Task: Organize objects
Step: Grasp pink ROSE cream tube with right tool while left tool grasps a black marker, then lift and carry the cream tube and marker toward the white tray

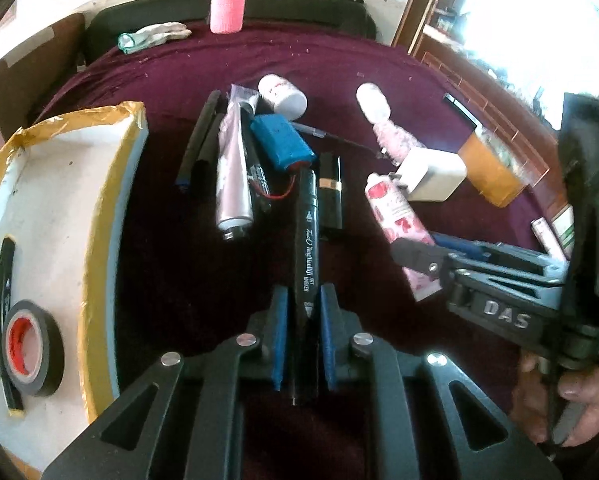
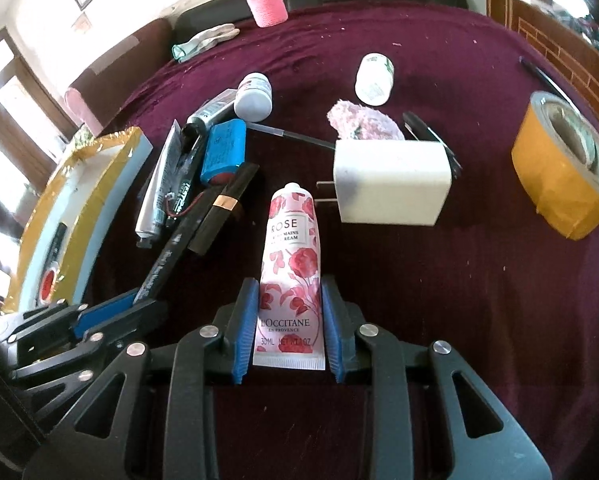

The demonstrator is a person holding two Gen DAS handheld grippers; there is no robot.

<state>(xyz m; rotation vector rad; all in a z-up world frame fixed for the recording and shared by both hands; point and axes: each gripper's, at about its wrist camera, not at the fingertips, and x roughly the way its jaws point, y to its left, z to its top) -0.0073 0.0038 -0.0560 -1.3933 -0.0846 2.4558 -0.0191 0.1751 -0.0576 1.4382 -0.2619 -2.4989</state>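
**Operator:** Objects lie scattered across my maroon cloth (image 2: 439, 300), and the biggest thing beside them is the white tray (image 1: 51, 208) with yellow-taped edges, at the cloth's left side

**Partner:** What's in the tray?

**Operator:** I see a black tape roll (image 1: 33, 354) with a red core, and a black strip beside it. Out on the cloth, a yellow tape roll (image 2: 563, 176) sits far right, well apart from the rest

**Partner:** And your grippers?

**Operator:** My left gripper (image 1: 303, 332) has its blue pads clamped on the rear end of a black art marker (image 1: 307, 236); the marker points away from me, its far tip near a blue battery pack (image 1: 279, 142). My right gripper (image 2: 287, 316) straddles the crimped end of a rose hand cream tube (image 2: 289, 268), pads right at its edges; I can't tell whether they're truly pressing

**Partner:** What's around the tube?

**Operator:** A white charger (image 2: 391, 182) lies just beyond its cap, prongs pointing left. Left of it I have a black lipstick case (image 2: 223, 210) with a gold band, then a silver tube (image 1: 233, 176). Further back there are two small white bottles (image 2: 253, 96), a pink fluffy thing (image 2: 363, 122) and a thin pen (image 2: 295, 136)
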